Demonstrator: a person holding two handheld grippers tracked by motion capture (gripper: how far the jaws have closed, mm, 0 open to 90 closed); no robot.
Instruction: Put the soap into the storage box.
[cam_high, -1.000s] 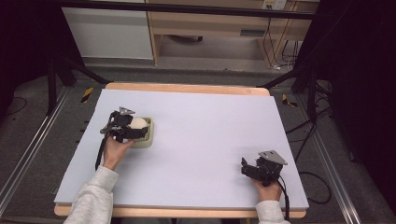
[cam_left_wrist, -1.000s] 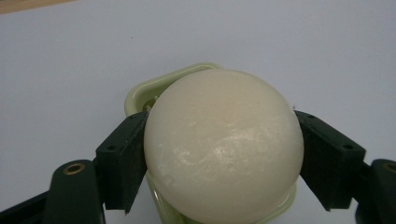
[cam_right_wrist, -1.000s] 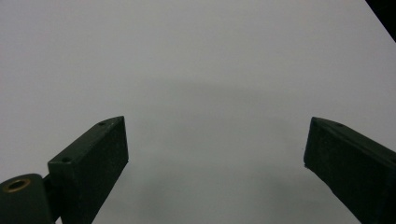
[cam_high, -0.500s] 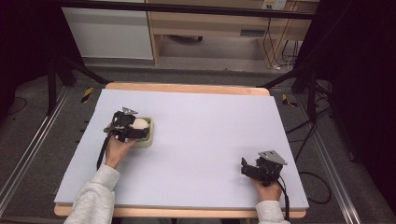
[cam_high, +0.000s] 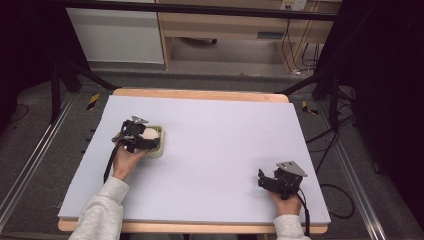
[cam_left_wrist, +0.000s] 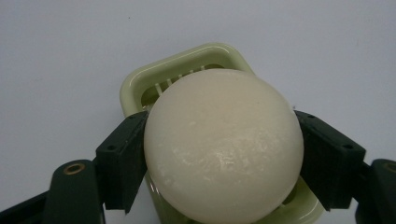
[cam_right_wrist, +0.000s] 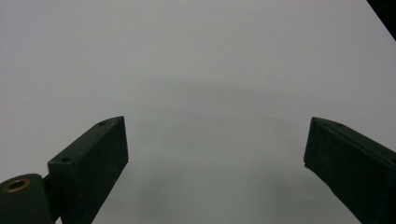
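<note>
A round cream-white soap bar (cam_left_wrist: 223, 149) sits between the two black jaws of my left gripper (cam_left_wrist: 222, 135), which is shut on it from both sides. Right under the bar is a pale green slotted soap dish (cam_left_wrist: 140, 91); I cannot tell whether the bar touches it. From above, the left gripper (cam_high: 145, 137) is at the table's left middle, over the dish (cam_high: 159, 149), with the soap (cam_high: 149, 133) showing as a pale spot. My right gripper (cam_high: 261, 179) rests near the front right corner, open, with nothing between its jaws (cam_right_wrist: 215, 154).
The table has a pale lilac-grey top (cam_high: 225, 135) with a wooden edge (cam_high: 200, 94). Metal rails and cables (cam_high: 335, 145) run along the floor on both sides. A wooden cabinet (cam_high: 225, 30) stands behind the table.
</note>
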